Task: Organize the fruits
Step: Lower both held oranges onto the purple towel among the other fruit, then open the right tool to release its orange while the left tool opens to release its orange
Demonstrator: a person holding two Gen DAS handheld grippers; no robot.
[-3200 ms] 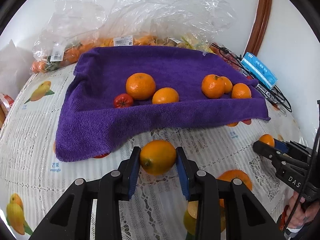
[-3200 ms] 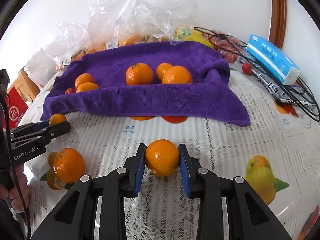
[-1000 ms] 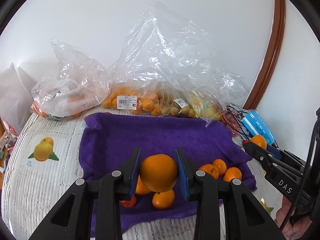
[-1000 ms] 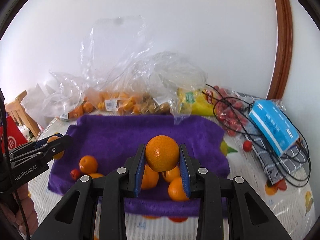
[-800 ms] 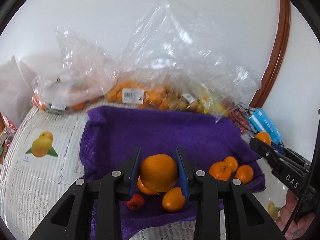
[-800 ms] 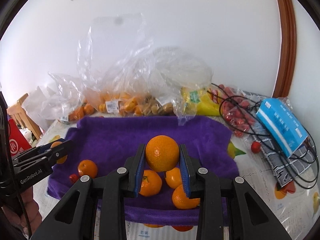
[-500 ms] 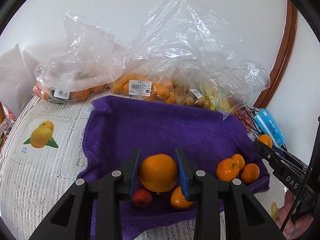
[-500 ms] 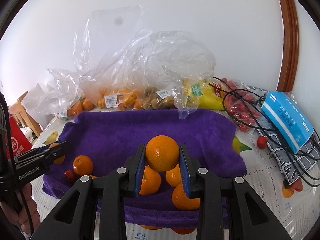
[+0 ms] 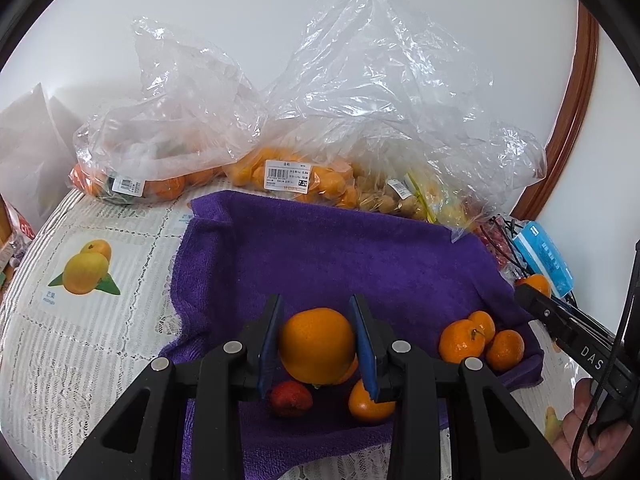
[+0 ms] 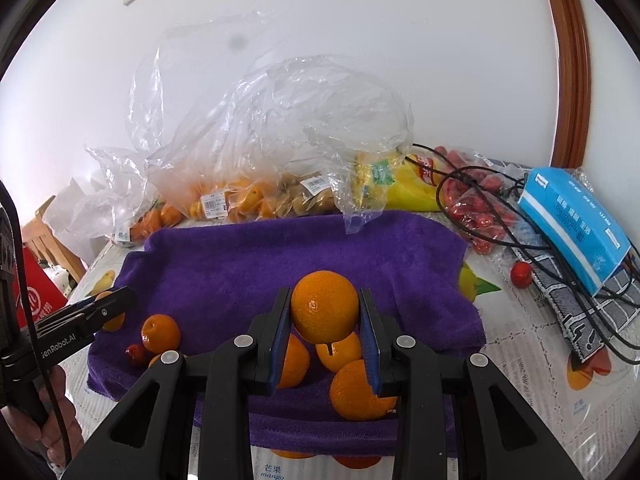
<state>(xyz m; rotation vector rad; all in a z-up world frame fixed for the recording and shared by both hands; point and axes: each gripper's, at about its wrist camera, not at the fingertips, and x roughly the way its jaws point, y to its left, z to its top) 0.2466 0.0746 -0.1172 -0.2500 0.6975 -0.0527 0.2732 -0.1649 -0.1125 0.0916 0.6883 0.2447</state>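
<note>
Left wrist view shows my left tongs (image 9: 318, 346) clamped on a large orange (image 9: 317, 345), held over the near part of the purple towel (image 9: 340, 256). Under it lie a small red fruit (image 9: 291, 398) and a mandarin (image 9: 370, 402), with a cluster of three mandarins (image 9: 480, 340) to the right. My right tongs (image 10: 325, 312) are narrow too, gripping a second orange (image 10: 325, 307) above its own pile of oranges (image 10: 340, 368) at the near edge of the towel.

I judge the main risk to be the release. Both fruits are round, and each hangs over other round fruit, not bare cloth. If I open the pads here, the orange may land on a neighbour, roll off it and knock the group apart, or run down the towel's near edge onto the lace tablecloth (image 9: 80, 340).

The soft red fruit could also bruise if the big orange drops on it. Beyond that, the two tools are near each other, so a sideways swing could clip the other's tip.
</note>
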